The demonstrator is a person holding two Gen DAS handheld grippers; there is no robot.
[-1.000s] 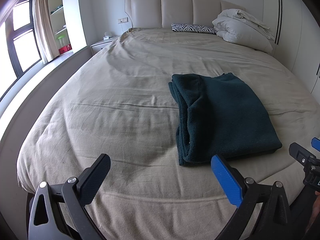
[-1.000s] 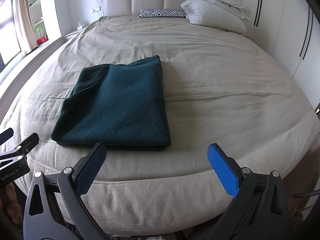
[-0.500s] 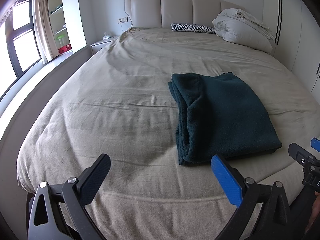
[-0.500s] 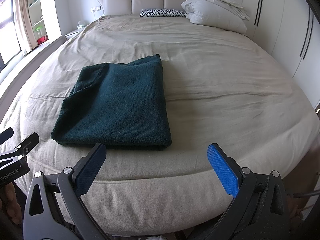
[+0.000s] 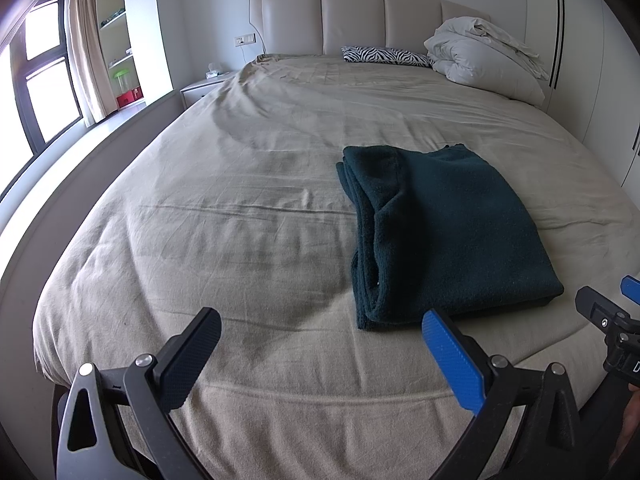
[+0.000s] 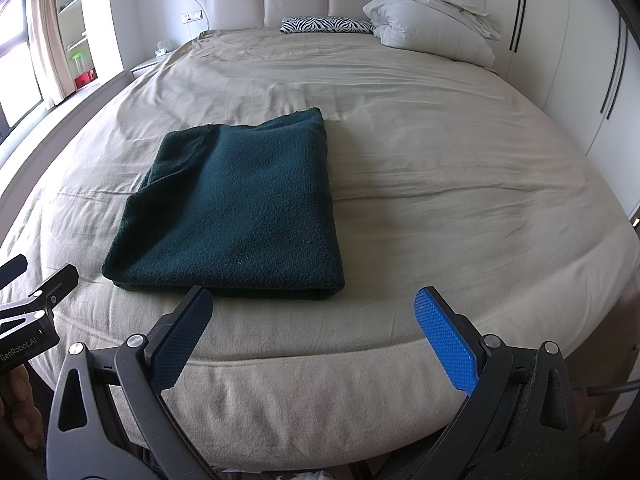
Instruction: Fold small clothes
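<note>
Fingers [image 5: 208, 336] of both grippers spread wide (empty), near folded green cloth [image 6: 240, 208] on bed [image 6: 440, 160]

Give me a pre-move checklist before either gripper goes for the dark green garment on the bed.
1. Left gripper open and holding nothing: ok.
2. Right gripper open and holding nothing: ok.
3. Dark green garment lies flat on the bed, folded into a rectangle: ok.
4. Both grippers clear of the garment, at the near edge of the bed: ok.
5. Garment's layered edges on its left side neatly aligned: not ok, they look bunched and uneven.
6. Whether another fold is needed: cannot tell.
</note>
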